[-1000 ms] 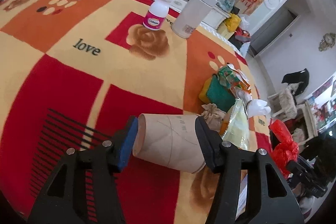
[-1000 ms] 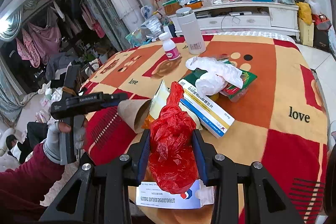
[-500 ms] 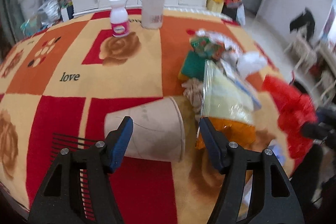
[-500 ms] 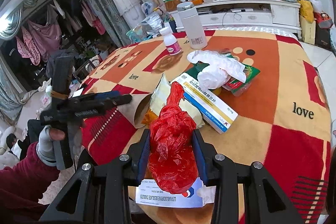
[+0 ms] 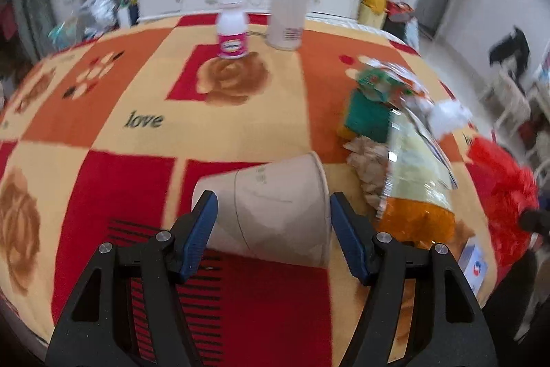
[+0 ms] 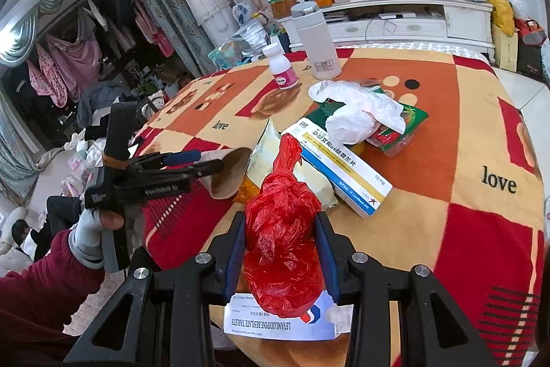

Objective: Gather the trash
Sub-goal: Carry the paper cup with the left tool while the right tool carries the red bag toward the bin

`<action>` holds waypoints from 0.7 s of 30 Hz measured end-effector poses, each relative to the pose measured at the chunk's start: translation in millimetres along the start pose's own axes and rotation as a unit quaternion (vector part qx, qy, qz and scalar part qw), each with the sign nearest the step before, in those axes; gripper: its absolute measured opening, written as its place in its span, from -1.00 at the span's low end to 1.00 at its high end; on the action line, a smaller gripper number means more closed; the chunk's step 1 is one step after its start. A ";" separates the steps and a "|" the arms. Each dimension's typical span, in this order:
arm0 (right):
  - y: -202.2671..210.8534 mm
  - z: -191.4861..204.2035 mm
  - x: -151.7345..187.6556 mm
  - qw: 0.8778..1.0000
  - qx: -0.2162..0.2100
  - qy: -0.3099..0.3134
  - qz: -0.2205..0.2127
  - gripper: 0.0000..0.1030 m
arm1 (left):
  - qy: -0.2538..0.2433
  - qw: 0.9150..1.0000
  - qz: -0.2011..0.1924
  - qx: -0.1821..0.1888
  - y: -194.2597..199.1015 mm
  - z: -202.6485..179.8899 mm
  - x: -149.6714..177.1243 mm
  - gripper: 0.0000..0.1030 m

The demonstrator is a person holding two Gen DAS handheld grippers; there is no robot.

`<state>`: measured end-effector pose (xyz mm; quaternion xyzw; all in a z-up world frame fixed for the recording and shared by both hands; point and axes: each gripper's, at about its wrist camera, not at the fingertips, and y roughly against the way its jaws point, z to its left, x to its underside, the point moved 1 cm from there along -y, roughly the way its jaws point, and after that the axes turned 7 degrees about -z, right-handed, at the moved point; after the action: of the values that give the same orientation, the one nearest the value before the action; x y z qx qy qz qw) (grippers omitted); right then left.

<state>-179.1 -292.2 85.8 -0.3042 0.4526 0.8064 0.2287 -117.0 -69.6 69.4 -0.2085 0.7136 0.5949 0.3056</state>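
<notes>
A brown paper cup (image 5: 275, 212) lies on its side on the patterned blanket, mouth to the right. My left gripper (image 5: 273, 222) is open with its fingers on either side of the cup; I cannot tell whether they touch it. It also shows in the right wrist view (image 6: 202, 162). My right gripper (image 6: 280, 246) is shut on a red plastic bag (image 6: 282, 229), seen at the right edge of the left wrist view (image 5: 505, 198). A trash pile lies beside the cup: a yellow snack bag (image 5: 412, 181), crumpled brown paper (image 5: 367, 160), a green packet (image 6: 409, 117), a white plastic bag (image 6: 357, 112).
A white and blue medicine box (image 6: 340, 165) lies in the pile and another tablet box (image 6: 278, 322) lies under the red bag. A white pill bottle (image 5: 232, 30) and a white flask (image 5: 288, 0) stand at the far side. The table edge is near both grippers.
My left gripper has opened off the paper cup and swung around it, so the cup now lies with its mouth to the right. The right gripper has held still with the red bag.
</notes>
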 end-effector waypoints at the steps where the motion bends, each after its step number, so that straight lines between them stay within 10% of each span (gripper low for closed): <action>1: -0.2 0.3 0.1 1.000 0.000 0.000 0.000 -0.27 | 0.014 1.000 0.002 -0.004 0.7 8.6 -1.2 0.30; 10: -6.1 4.3 -2.9 1.000 -0.003 0.002 0.003 -0.27 | 0.145 0.989 0.007 0.001 12.7 80.3 1.3 0.29; 21: -15.0 10.8 -3.9 1.000 -0.010 0.005 0.012 -0.27 | 0.198 0.973 0.008 0.116 22.4 73.0 7.6 0.29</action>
<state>-169.8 -275.9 84.0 -0.3045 0.4496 0.8121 0.2138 -123.5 6.9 72.7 -0.2799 0.8257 0.4573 0.1755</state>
